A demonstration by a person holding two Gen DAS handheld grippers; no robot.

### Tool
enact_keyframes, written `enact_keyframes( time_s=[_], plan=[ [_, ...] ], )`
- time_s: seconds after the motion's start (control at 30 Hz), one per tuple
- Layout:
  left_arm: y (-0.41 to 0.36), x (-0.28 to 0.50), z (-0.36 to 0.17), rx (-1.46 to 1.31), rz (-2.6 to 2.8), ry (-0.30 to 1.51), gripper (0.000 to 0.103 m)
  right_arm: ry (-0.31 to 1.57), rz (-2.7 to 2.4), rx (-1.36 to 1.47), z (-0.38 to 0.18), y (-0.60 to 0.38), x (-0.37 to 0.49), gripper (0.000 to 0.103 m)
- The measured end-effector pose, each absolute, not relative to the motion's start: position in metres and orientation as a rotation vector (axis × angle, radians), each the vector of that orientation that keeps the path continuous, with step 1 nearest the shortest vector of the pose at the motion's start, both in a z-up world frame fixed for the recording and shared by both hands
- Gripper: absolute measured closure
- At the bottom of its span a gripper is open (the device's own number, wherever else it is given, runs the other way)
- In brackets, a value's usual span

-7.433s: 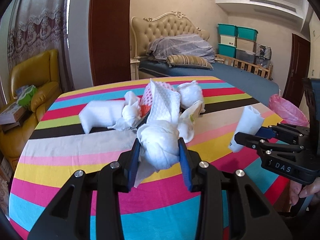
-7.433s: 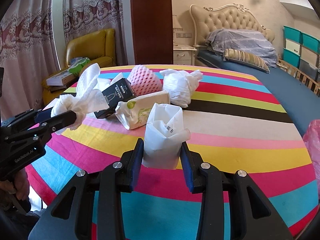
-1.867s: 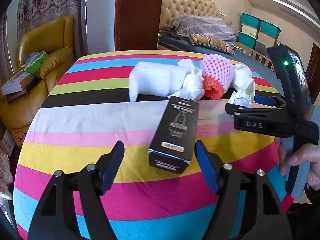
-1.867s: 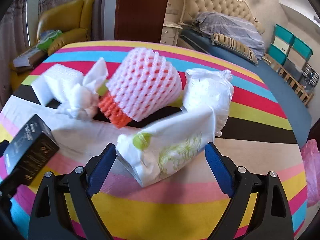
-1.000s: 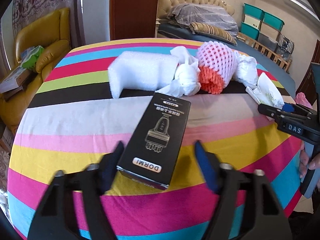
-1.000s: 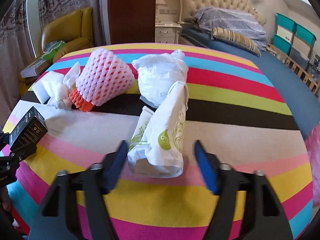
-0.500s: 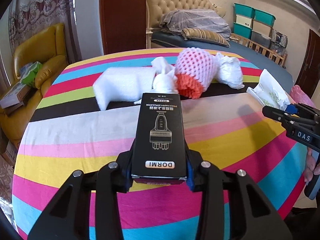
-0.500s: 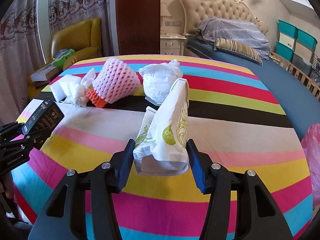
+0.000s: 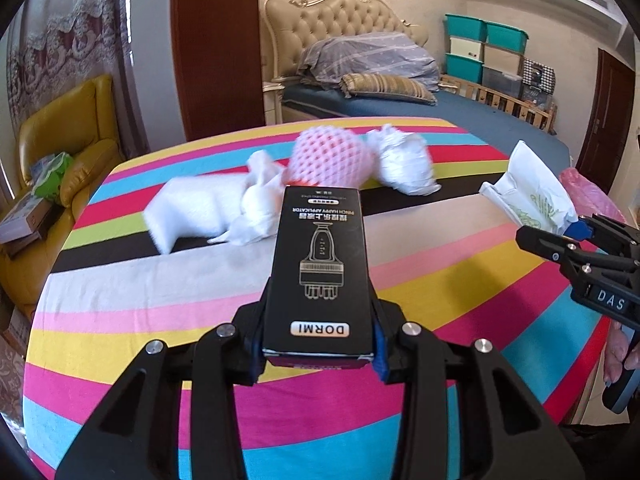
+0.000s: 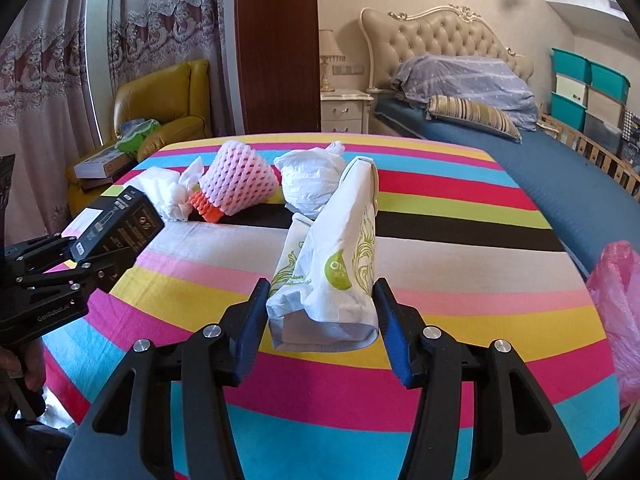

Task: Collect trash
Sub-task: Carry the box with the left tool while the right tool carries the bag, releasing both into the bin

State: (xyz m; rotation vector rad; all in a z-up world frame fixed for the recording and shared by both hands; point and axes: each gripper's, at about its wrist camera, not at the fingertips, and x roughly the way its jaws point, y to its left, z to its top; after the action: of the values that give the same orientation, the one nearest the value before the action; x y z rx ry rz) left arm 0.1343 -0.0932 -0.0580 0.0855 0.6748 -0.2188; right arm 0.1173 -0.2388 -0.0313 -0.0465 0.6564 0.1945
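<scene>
My left gripper (image 9: pixel 318 350) is shut on a black DORMI box (image 9: pixel 320 272) and holds it above the striped table (image 9: pixel 120 300). My right gripper (image 10: pixel 322 326) is shut on a white tissue pack with green print (image 10: pixel 332 264), lifted off the table. The box (image 10: pixel 116 228) also shows at the left of the right wrist view, and the tissue pack (image 9: pixel 528 196) at the right of the left wrist view. On the table lie a pink foam fruit net (image 9: pixel 332 156), a white knotted bag (image 9: pixel 404 164), crumpled tissue (image 9: pixel 256 208) and a white foam block (image 9: pixel 192 208).
A pink plastic bag (image 10: pixel 616 300) hangs off the table's right edge. A yellow armchair (image 9: pixel 52 160) stands to the left, a bed (image 10: pixel 500 136) behind the table, and a nightstand (image 10: pixel 346 110) beside it.
Both grippers closed on their items and lifted them: the left on the black box, the right on the tissue pack. Both have drawn back toward the near table edge.
</scene>
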Motion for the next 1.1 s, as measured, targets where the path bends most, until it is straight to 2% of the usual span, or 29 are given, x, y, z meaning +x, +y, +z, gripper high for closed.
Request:
enact_keyframes(
  time_s=[0.57, 1.1],
  plan=[
    [-0.172, 0.137, -0.046, 0.127, -0.369, 0.573, 0.064, 0.570, 0.108, -0.045, -0.015, -0.292, 0.085, 0.053],
    [-0.288, 0.141, -0.034, 0.191, -0.618, 0.516, 0.064, 0.535, -0.088, -0.008, -0.006, -0.388, 0.052, 0.053]
  ],
)
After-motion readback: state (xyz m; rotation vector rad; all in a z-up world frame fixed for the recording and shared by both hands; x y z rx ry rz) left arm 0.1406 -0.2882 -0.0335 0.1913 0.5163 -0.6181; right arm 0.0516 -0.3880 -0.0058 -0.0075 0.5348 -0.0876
